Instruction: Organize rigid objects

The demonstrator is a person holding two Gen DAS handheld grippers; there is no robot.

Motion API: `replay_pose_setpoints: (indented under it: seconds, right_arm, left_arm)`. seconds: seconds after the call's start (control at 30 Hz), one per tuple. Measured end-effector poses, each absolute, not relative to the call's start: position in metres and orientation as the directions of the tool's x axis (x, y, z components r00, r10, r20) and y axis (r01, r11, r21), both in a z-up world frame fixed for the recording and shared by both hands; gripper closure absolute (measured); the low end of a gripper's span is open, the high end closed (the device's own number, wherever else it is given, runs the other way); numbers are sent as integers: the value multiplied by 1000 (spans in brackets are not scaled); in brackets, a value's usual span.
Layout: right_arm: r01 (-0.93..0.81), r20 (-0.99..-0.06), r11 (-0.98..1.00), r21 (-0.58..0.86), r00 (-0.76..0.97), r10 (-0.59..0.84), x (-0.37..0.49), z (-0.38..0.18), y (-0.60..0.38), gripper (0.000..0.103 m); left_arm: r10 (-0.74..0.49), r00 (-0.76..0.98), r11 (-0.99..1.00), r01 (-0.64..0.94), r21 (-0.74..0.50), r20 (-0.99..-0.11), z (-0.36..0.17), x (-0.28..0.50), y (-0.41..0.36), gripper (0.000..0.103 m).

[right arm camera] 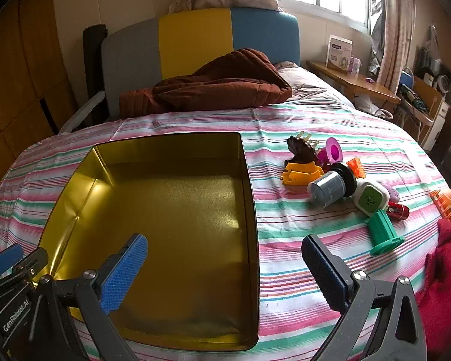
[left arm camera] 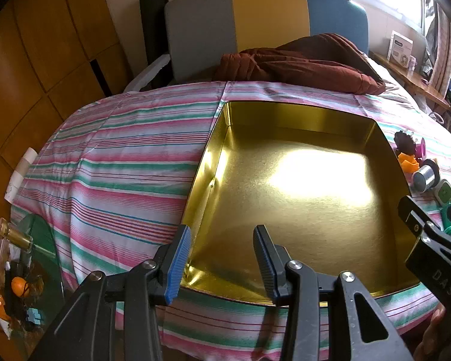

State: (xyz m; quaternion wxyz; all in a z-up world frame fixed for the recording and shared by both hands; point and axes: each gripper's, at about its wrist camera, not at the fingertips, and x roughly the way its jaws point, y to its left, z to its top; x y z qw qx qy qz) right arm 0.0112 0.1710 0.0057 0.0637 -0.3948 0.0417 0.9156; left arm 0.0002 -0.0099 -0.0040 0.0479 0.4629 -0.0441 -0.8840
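Observation:
A wide, shallow gold tin lies open and empty on the striped bedspread. My left gripper is open over the tin's near left corner, one blue pad outside the wall and the other inside, neither pressing. My right gripper is wide open astride the tin's right wall with nothing held. Right of the tin lies a heap of small toys: a brown figure, a yellow piece, a pink cup, a silver cylinder, a white-green cube, a green spool.
A brown quilt lies at the head of the bed before a grey, yellow and blue headboard. A wooden desk stands at the right. Red cloth is at the near right. A glass side table with clutter stands left of the bed.

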Motion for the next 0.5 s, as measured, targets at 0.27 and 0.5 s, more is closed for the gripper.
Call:
replay_pose_setpoints:
  seconds: [0.27,0.5]
  right_arm:
    - [-150,-733,-988,22,-675,86,11,6,170,0]
    - [-154,-738,-987,55,-672,64,11,5,174,0]
  left_arm:
    - [-128,-569,-991,43,126,-812,-3,1,-9,59]
    - [-131,-561,-991,49,126,-818,-4,0,-10,59]
